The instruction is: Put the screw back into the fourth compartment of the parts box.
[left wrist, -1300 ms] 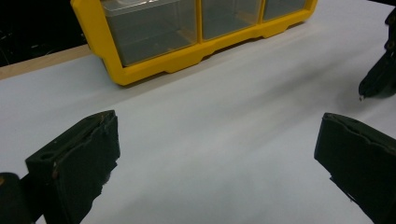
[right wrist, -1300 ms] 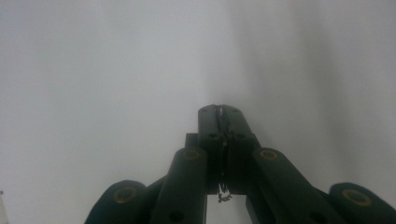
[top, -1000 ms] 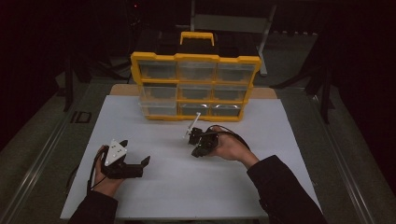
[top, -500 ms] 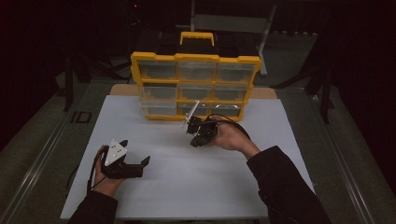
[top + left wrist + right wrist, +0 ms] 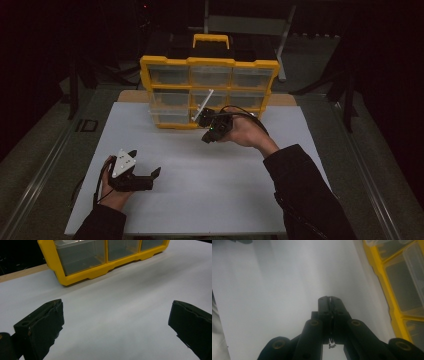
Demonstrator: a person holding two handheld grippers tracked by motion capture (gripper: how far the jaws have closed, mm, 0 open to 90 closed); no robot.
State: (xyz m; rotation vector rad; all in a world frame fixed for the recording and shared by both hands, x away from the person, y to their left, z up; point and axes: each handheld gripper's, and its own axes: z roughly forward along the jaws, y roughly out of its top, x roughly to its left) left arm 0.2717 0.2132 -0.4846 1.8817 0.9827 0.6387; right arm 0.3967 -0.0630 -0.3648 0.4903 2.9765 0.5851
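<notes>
Organizer [image 5: 210, 90] faces raised right gripper [image 5: 209, 136], jaws closed.

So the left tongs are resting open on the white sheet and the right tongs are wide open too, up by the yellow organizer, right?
Not quite: the right tongs are shut, jaws pressed together in the right gripper view. The rest stands: left tongs open over the white sheet, right ones near the yellow organizer.

The yellow drawer organizer [image 5: 100, 267] is cut off by the top edge of the left gripper view, toward twelve o'clock, and its drawers' contents are too murky to tell. In the right gripper view something tiny glints between the pressed jaws of the right gripper [image 5: 329, 299] (too small to identify).
</notes>
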